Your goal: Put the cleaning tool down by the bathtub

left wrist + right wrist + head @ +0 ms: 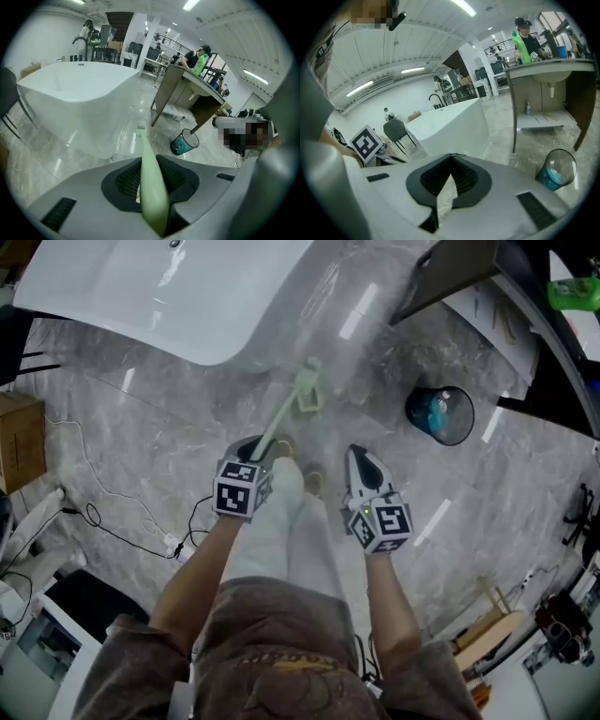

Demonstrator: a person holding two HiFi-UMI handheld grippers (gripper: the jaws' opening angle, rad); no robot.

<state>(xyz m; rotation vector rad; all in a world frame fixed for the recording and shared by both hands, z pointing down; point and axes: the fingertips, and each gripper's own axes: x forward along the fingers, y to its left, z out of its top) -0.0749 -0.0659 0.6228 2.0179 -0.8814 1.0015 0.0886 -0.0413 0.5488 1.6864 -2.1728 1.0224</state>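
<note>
**A:** What sat closest to the head camera?

**B:** The person's brown top (272, 662). Next came the pale trouser legs (281, 531), between the two forearms.

**A:** Was there any writing to read?

**B:** Only the black-and-white square markers on each gripper's cube (240, 489), and those were patterns, not words. The green bottle (574, 292) on the desk (450, 273) was too small to read.

**A:** And the room?

**B:** It had a glossy grey marble floor (141, 418), with a white bathtub (169, 296) at the top of the view. A dark mesh bin (441, 414) with something blue in it stood to the right. A cardboard box (19, 439) and a white cable (103, 486) lay at the left.

**A:** How were the hands placed?

**B:** Both forearms reached forward on either side of the legs, with the grippers angled down toward the floor. The left gripper (262, 448) was clamped on the pale green handle of the cleaning tool (286, 416), its ribbed pads (126, 180) pressing from both sides. The tool slanted away from the person, and its brush head was just beside the bathtub's outer wall. I couldn't tell whether it touched the floor. The right gripper (357, 456) had its jaws closed tip to tip, with nothing between them.
</note>
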